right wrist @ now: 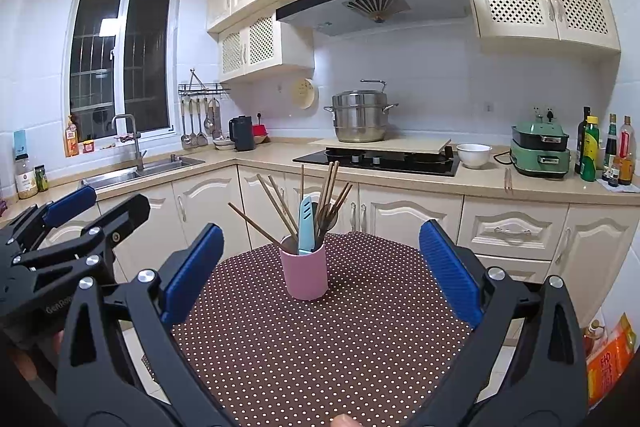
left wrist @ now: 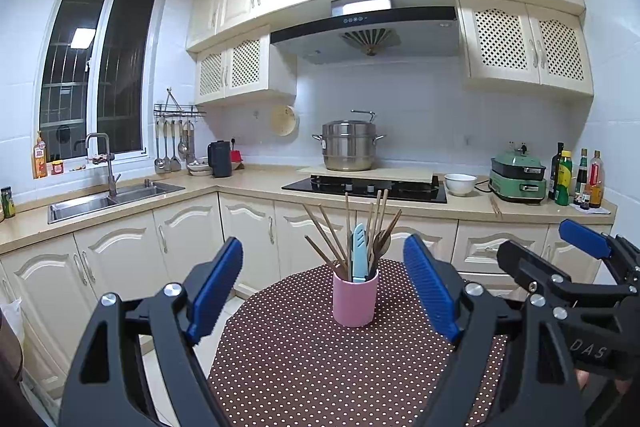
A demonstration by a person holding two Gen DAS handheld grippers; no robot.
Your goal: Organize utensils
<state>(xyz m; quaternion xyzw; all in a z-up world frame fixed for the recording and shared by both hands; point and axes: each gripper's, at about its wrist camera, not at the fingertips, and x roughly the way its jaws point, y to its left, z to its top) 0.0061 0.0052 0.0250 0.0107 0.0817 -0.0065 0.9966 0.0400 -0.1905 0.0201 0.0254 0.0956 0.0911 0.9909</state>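
A pink cup stands upright on a brown polka-dot table. It holds several wooden chopsticks, a light blue knife and a dark spoon. The same cup, chopsticks and knife show in the right wrist view. My left gripper is open and empty, held back from the cup. My right gripper is open and empty, also short of the cup. The right gripper shows in the left wrist view, and the left gripper shows in the right wrist view.
Cream kitchen cabinets run behind the table. The counter carries a sink, a black hob with a steel pot, a white bowl, a green cooker and bottles. An orange bag sits on the floor to the right.
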